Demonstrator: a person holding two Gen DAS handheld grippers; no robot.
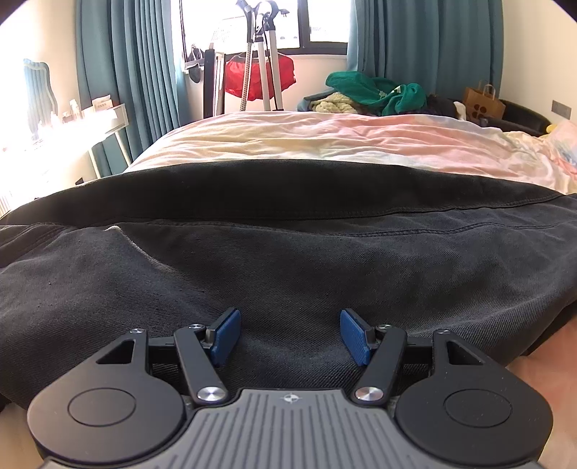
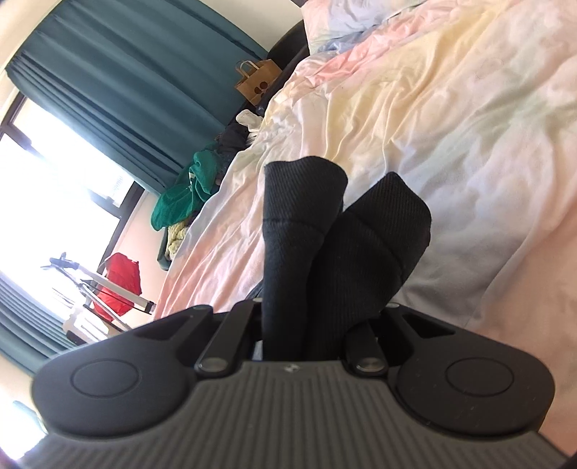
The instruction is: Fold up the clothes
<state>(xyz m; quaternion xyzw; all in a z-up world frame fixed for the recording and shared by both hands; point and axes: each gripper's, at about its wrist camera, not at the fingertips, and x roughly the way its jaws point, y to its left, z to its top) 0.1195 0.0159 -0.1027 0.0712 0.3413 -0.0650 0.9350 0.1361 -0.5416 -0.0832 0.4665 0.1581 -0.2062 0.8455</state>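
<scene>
Two grippers differ: the left gripper (image 1: 288,335) stands wide over the black garment (image 1: 288,252), the right gripper (image 2: 306,324) pinches its bunched fabric.

Ahead of me I see a rumpled pastel bedsheet (image 1: 324,140), with teal pleated curtains (image 1: 126,72) flanking a bright window (image 1: 216,25). A red cloth (image 1: 259,77) hangs on a metal stand (image 1: 268,65). A brown paper bag (image 1: 481,102) sits near a green garment heap (image 1: 375,90).
</scene>
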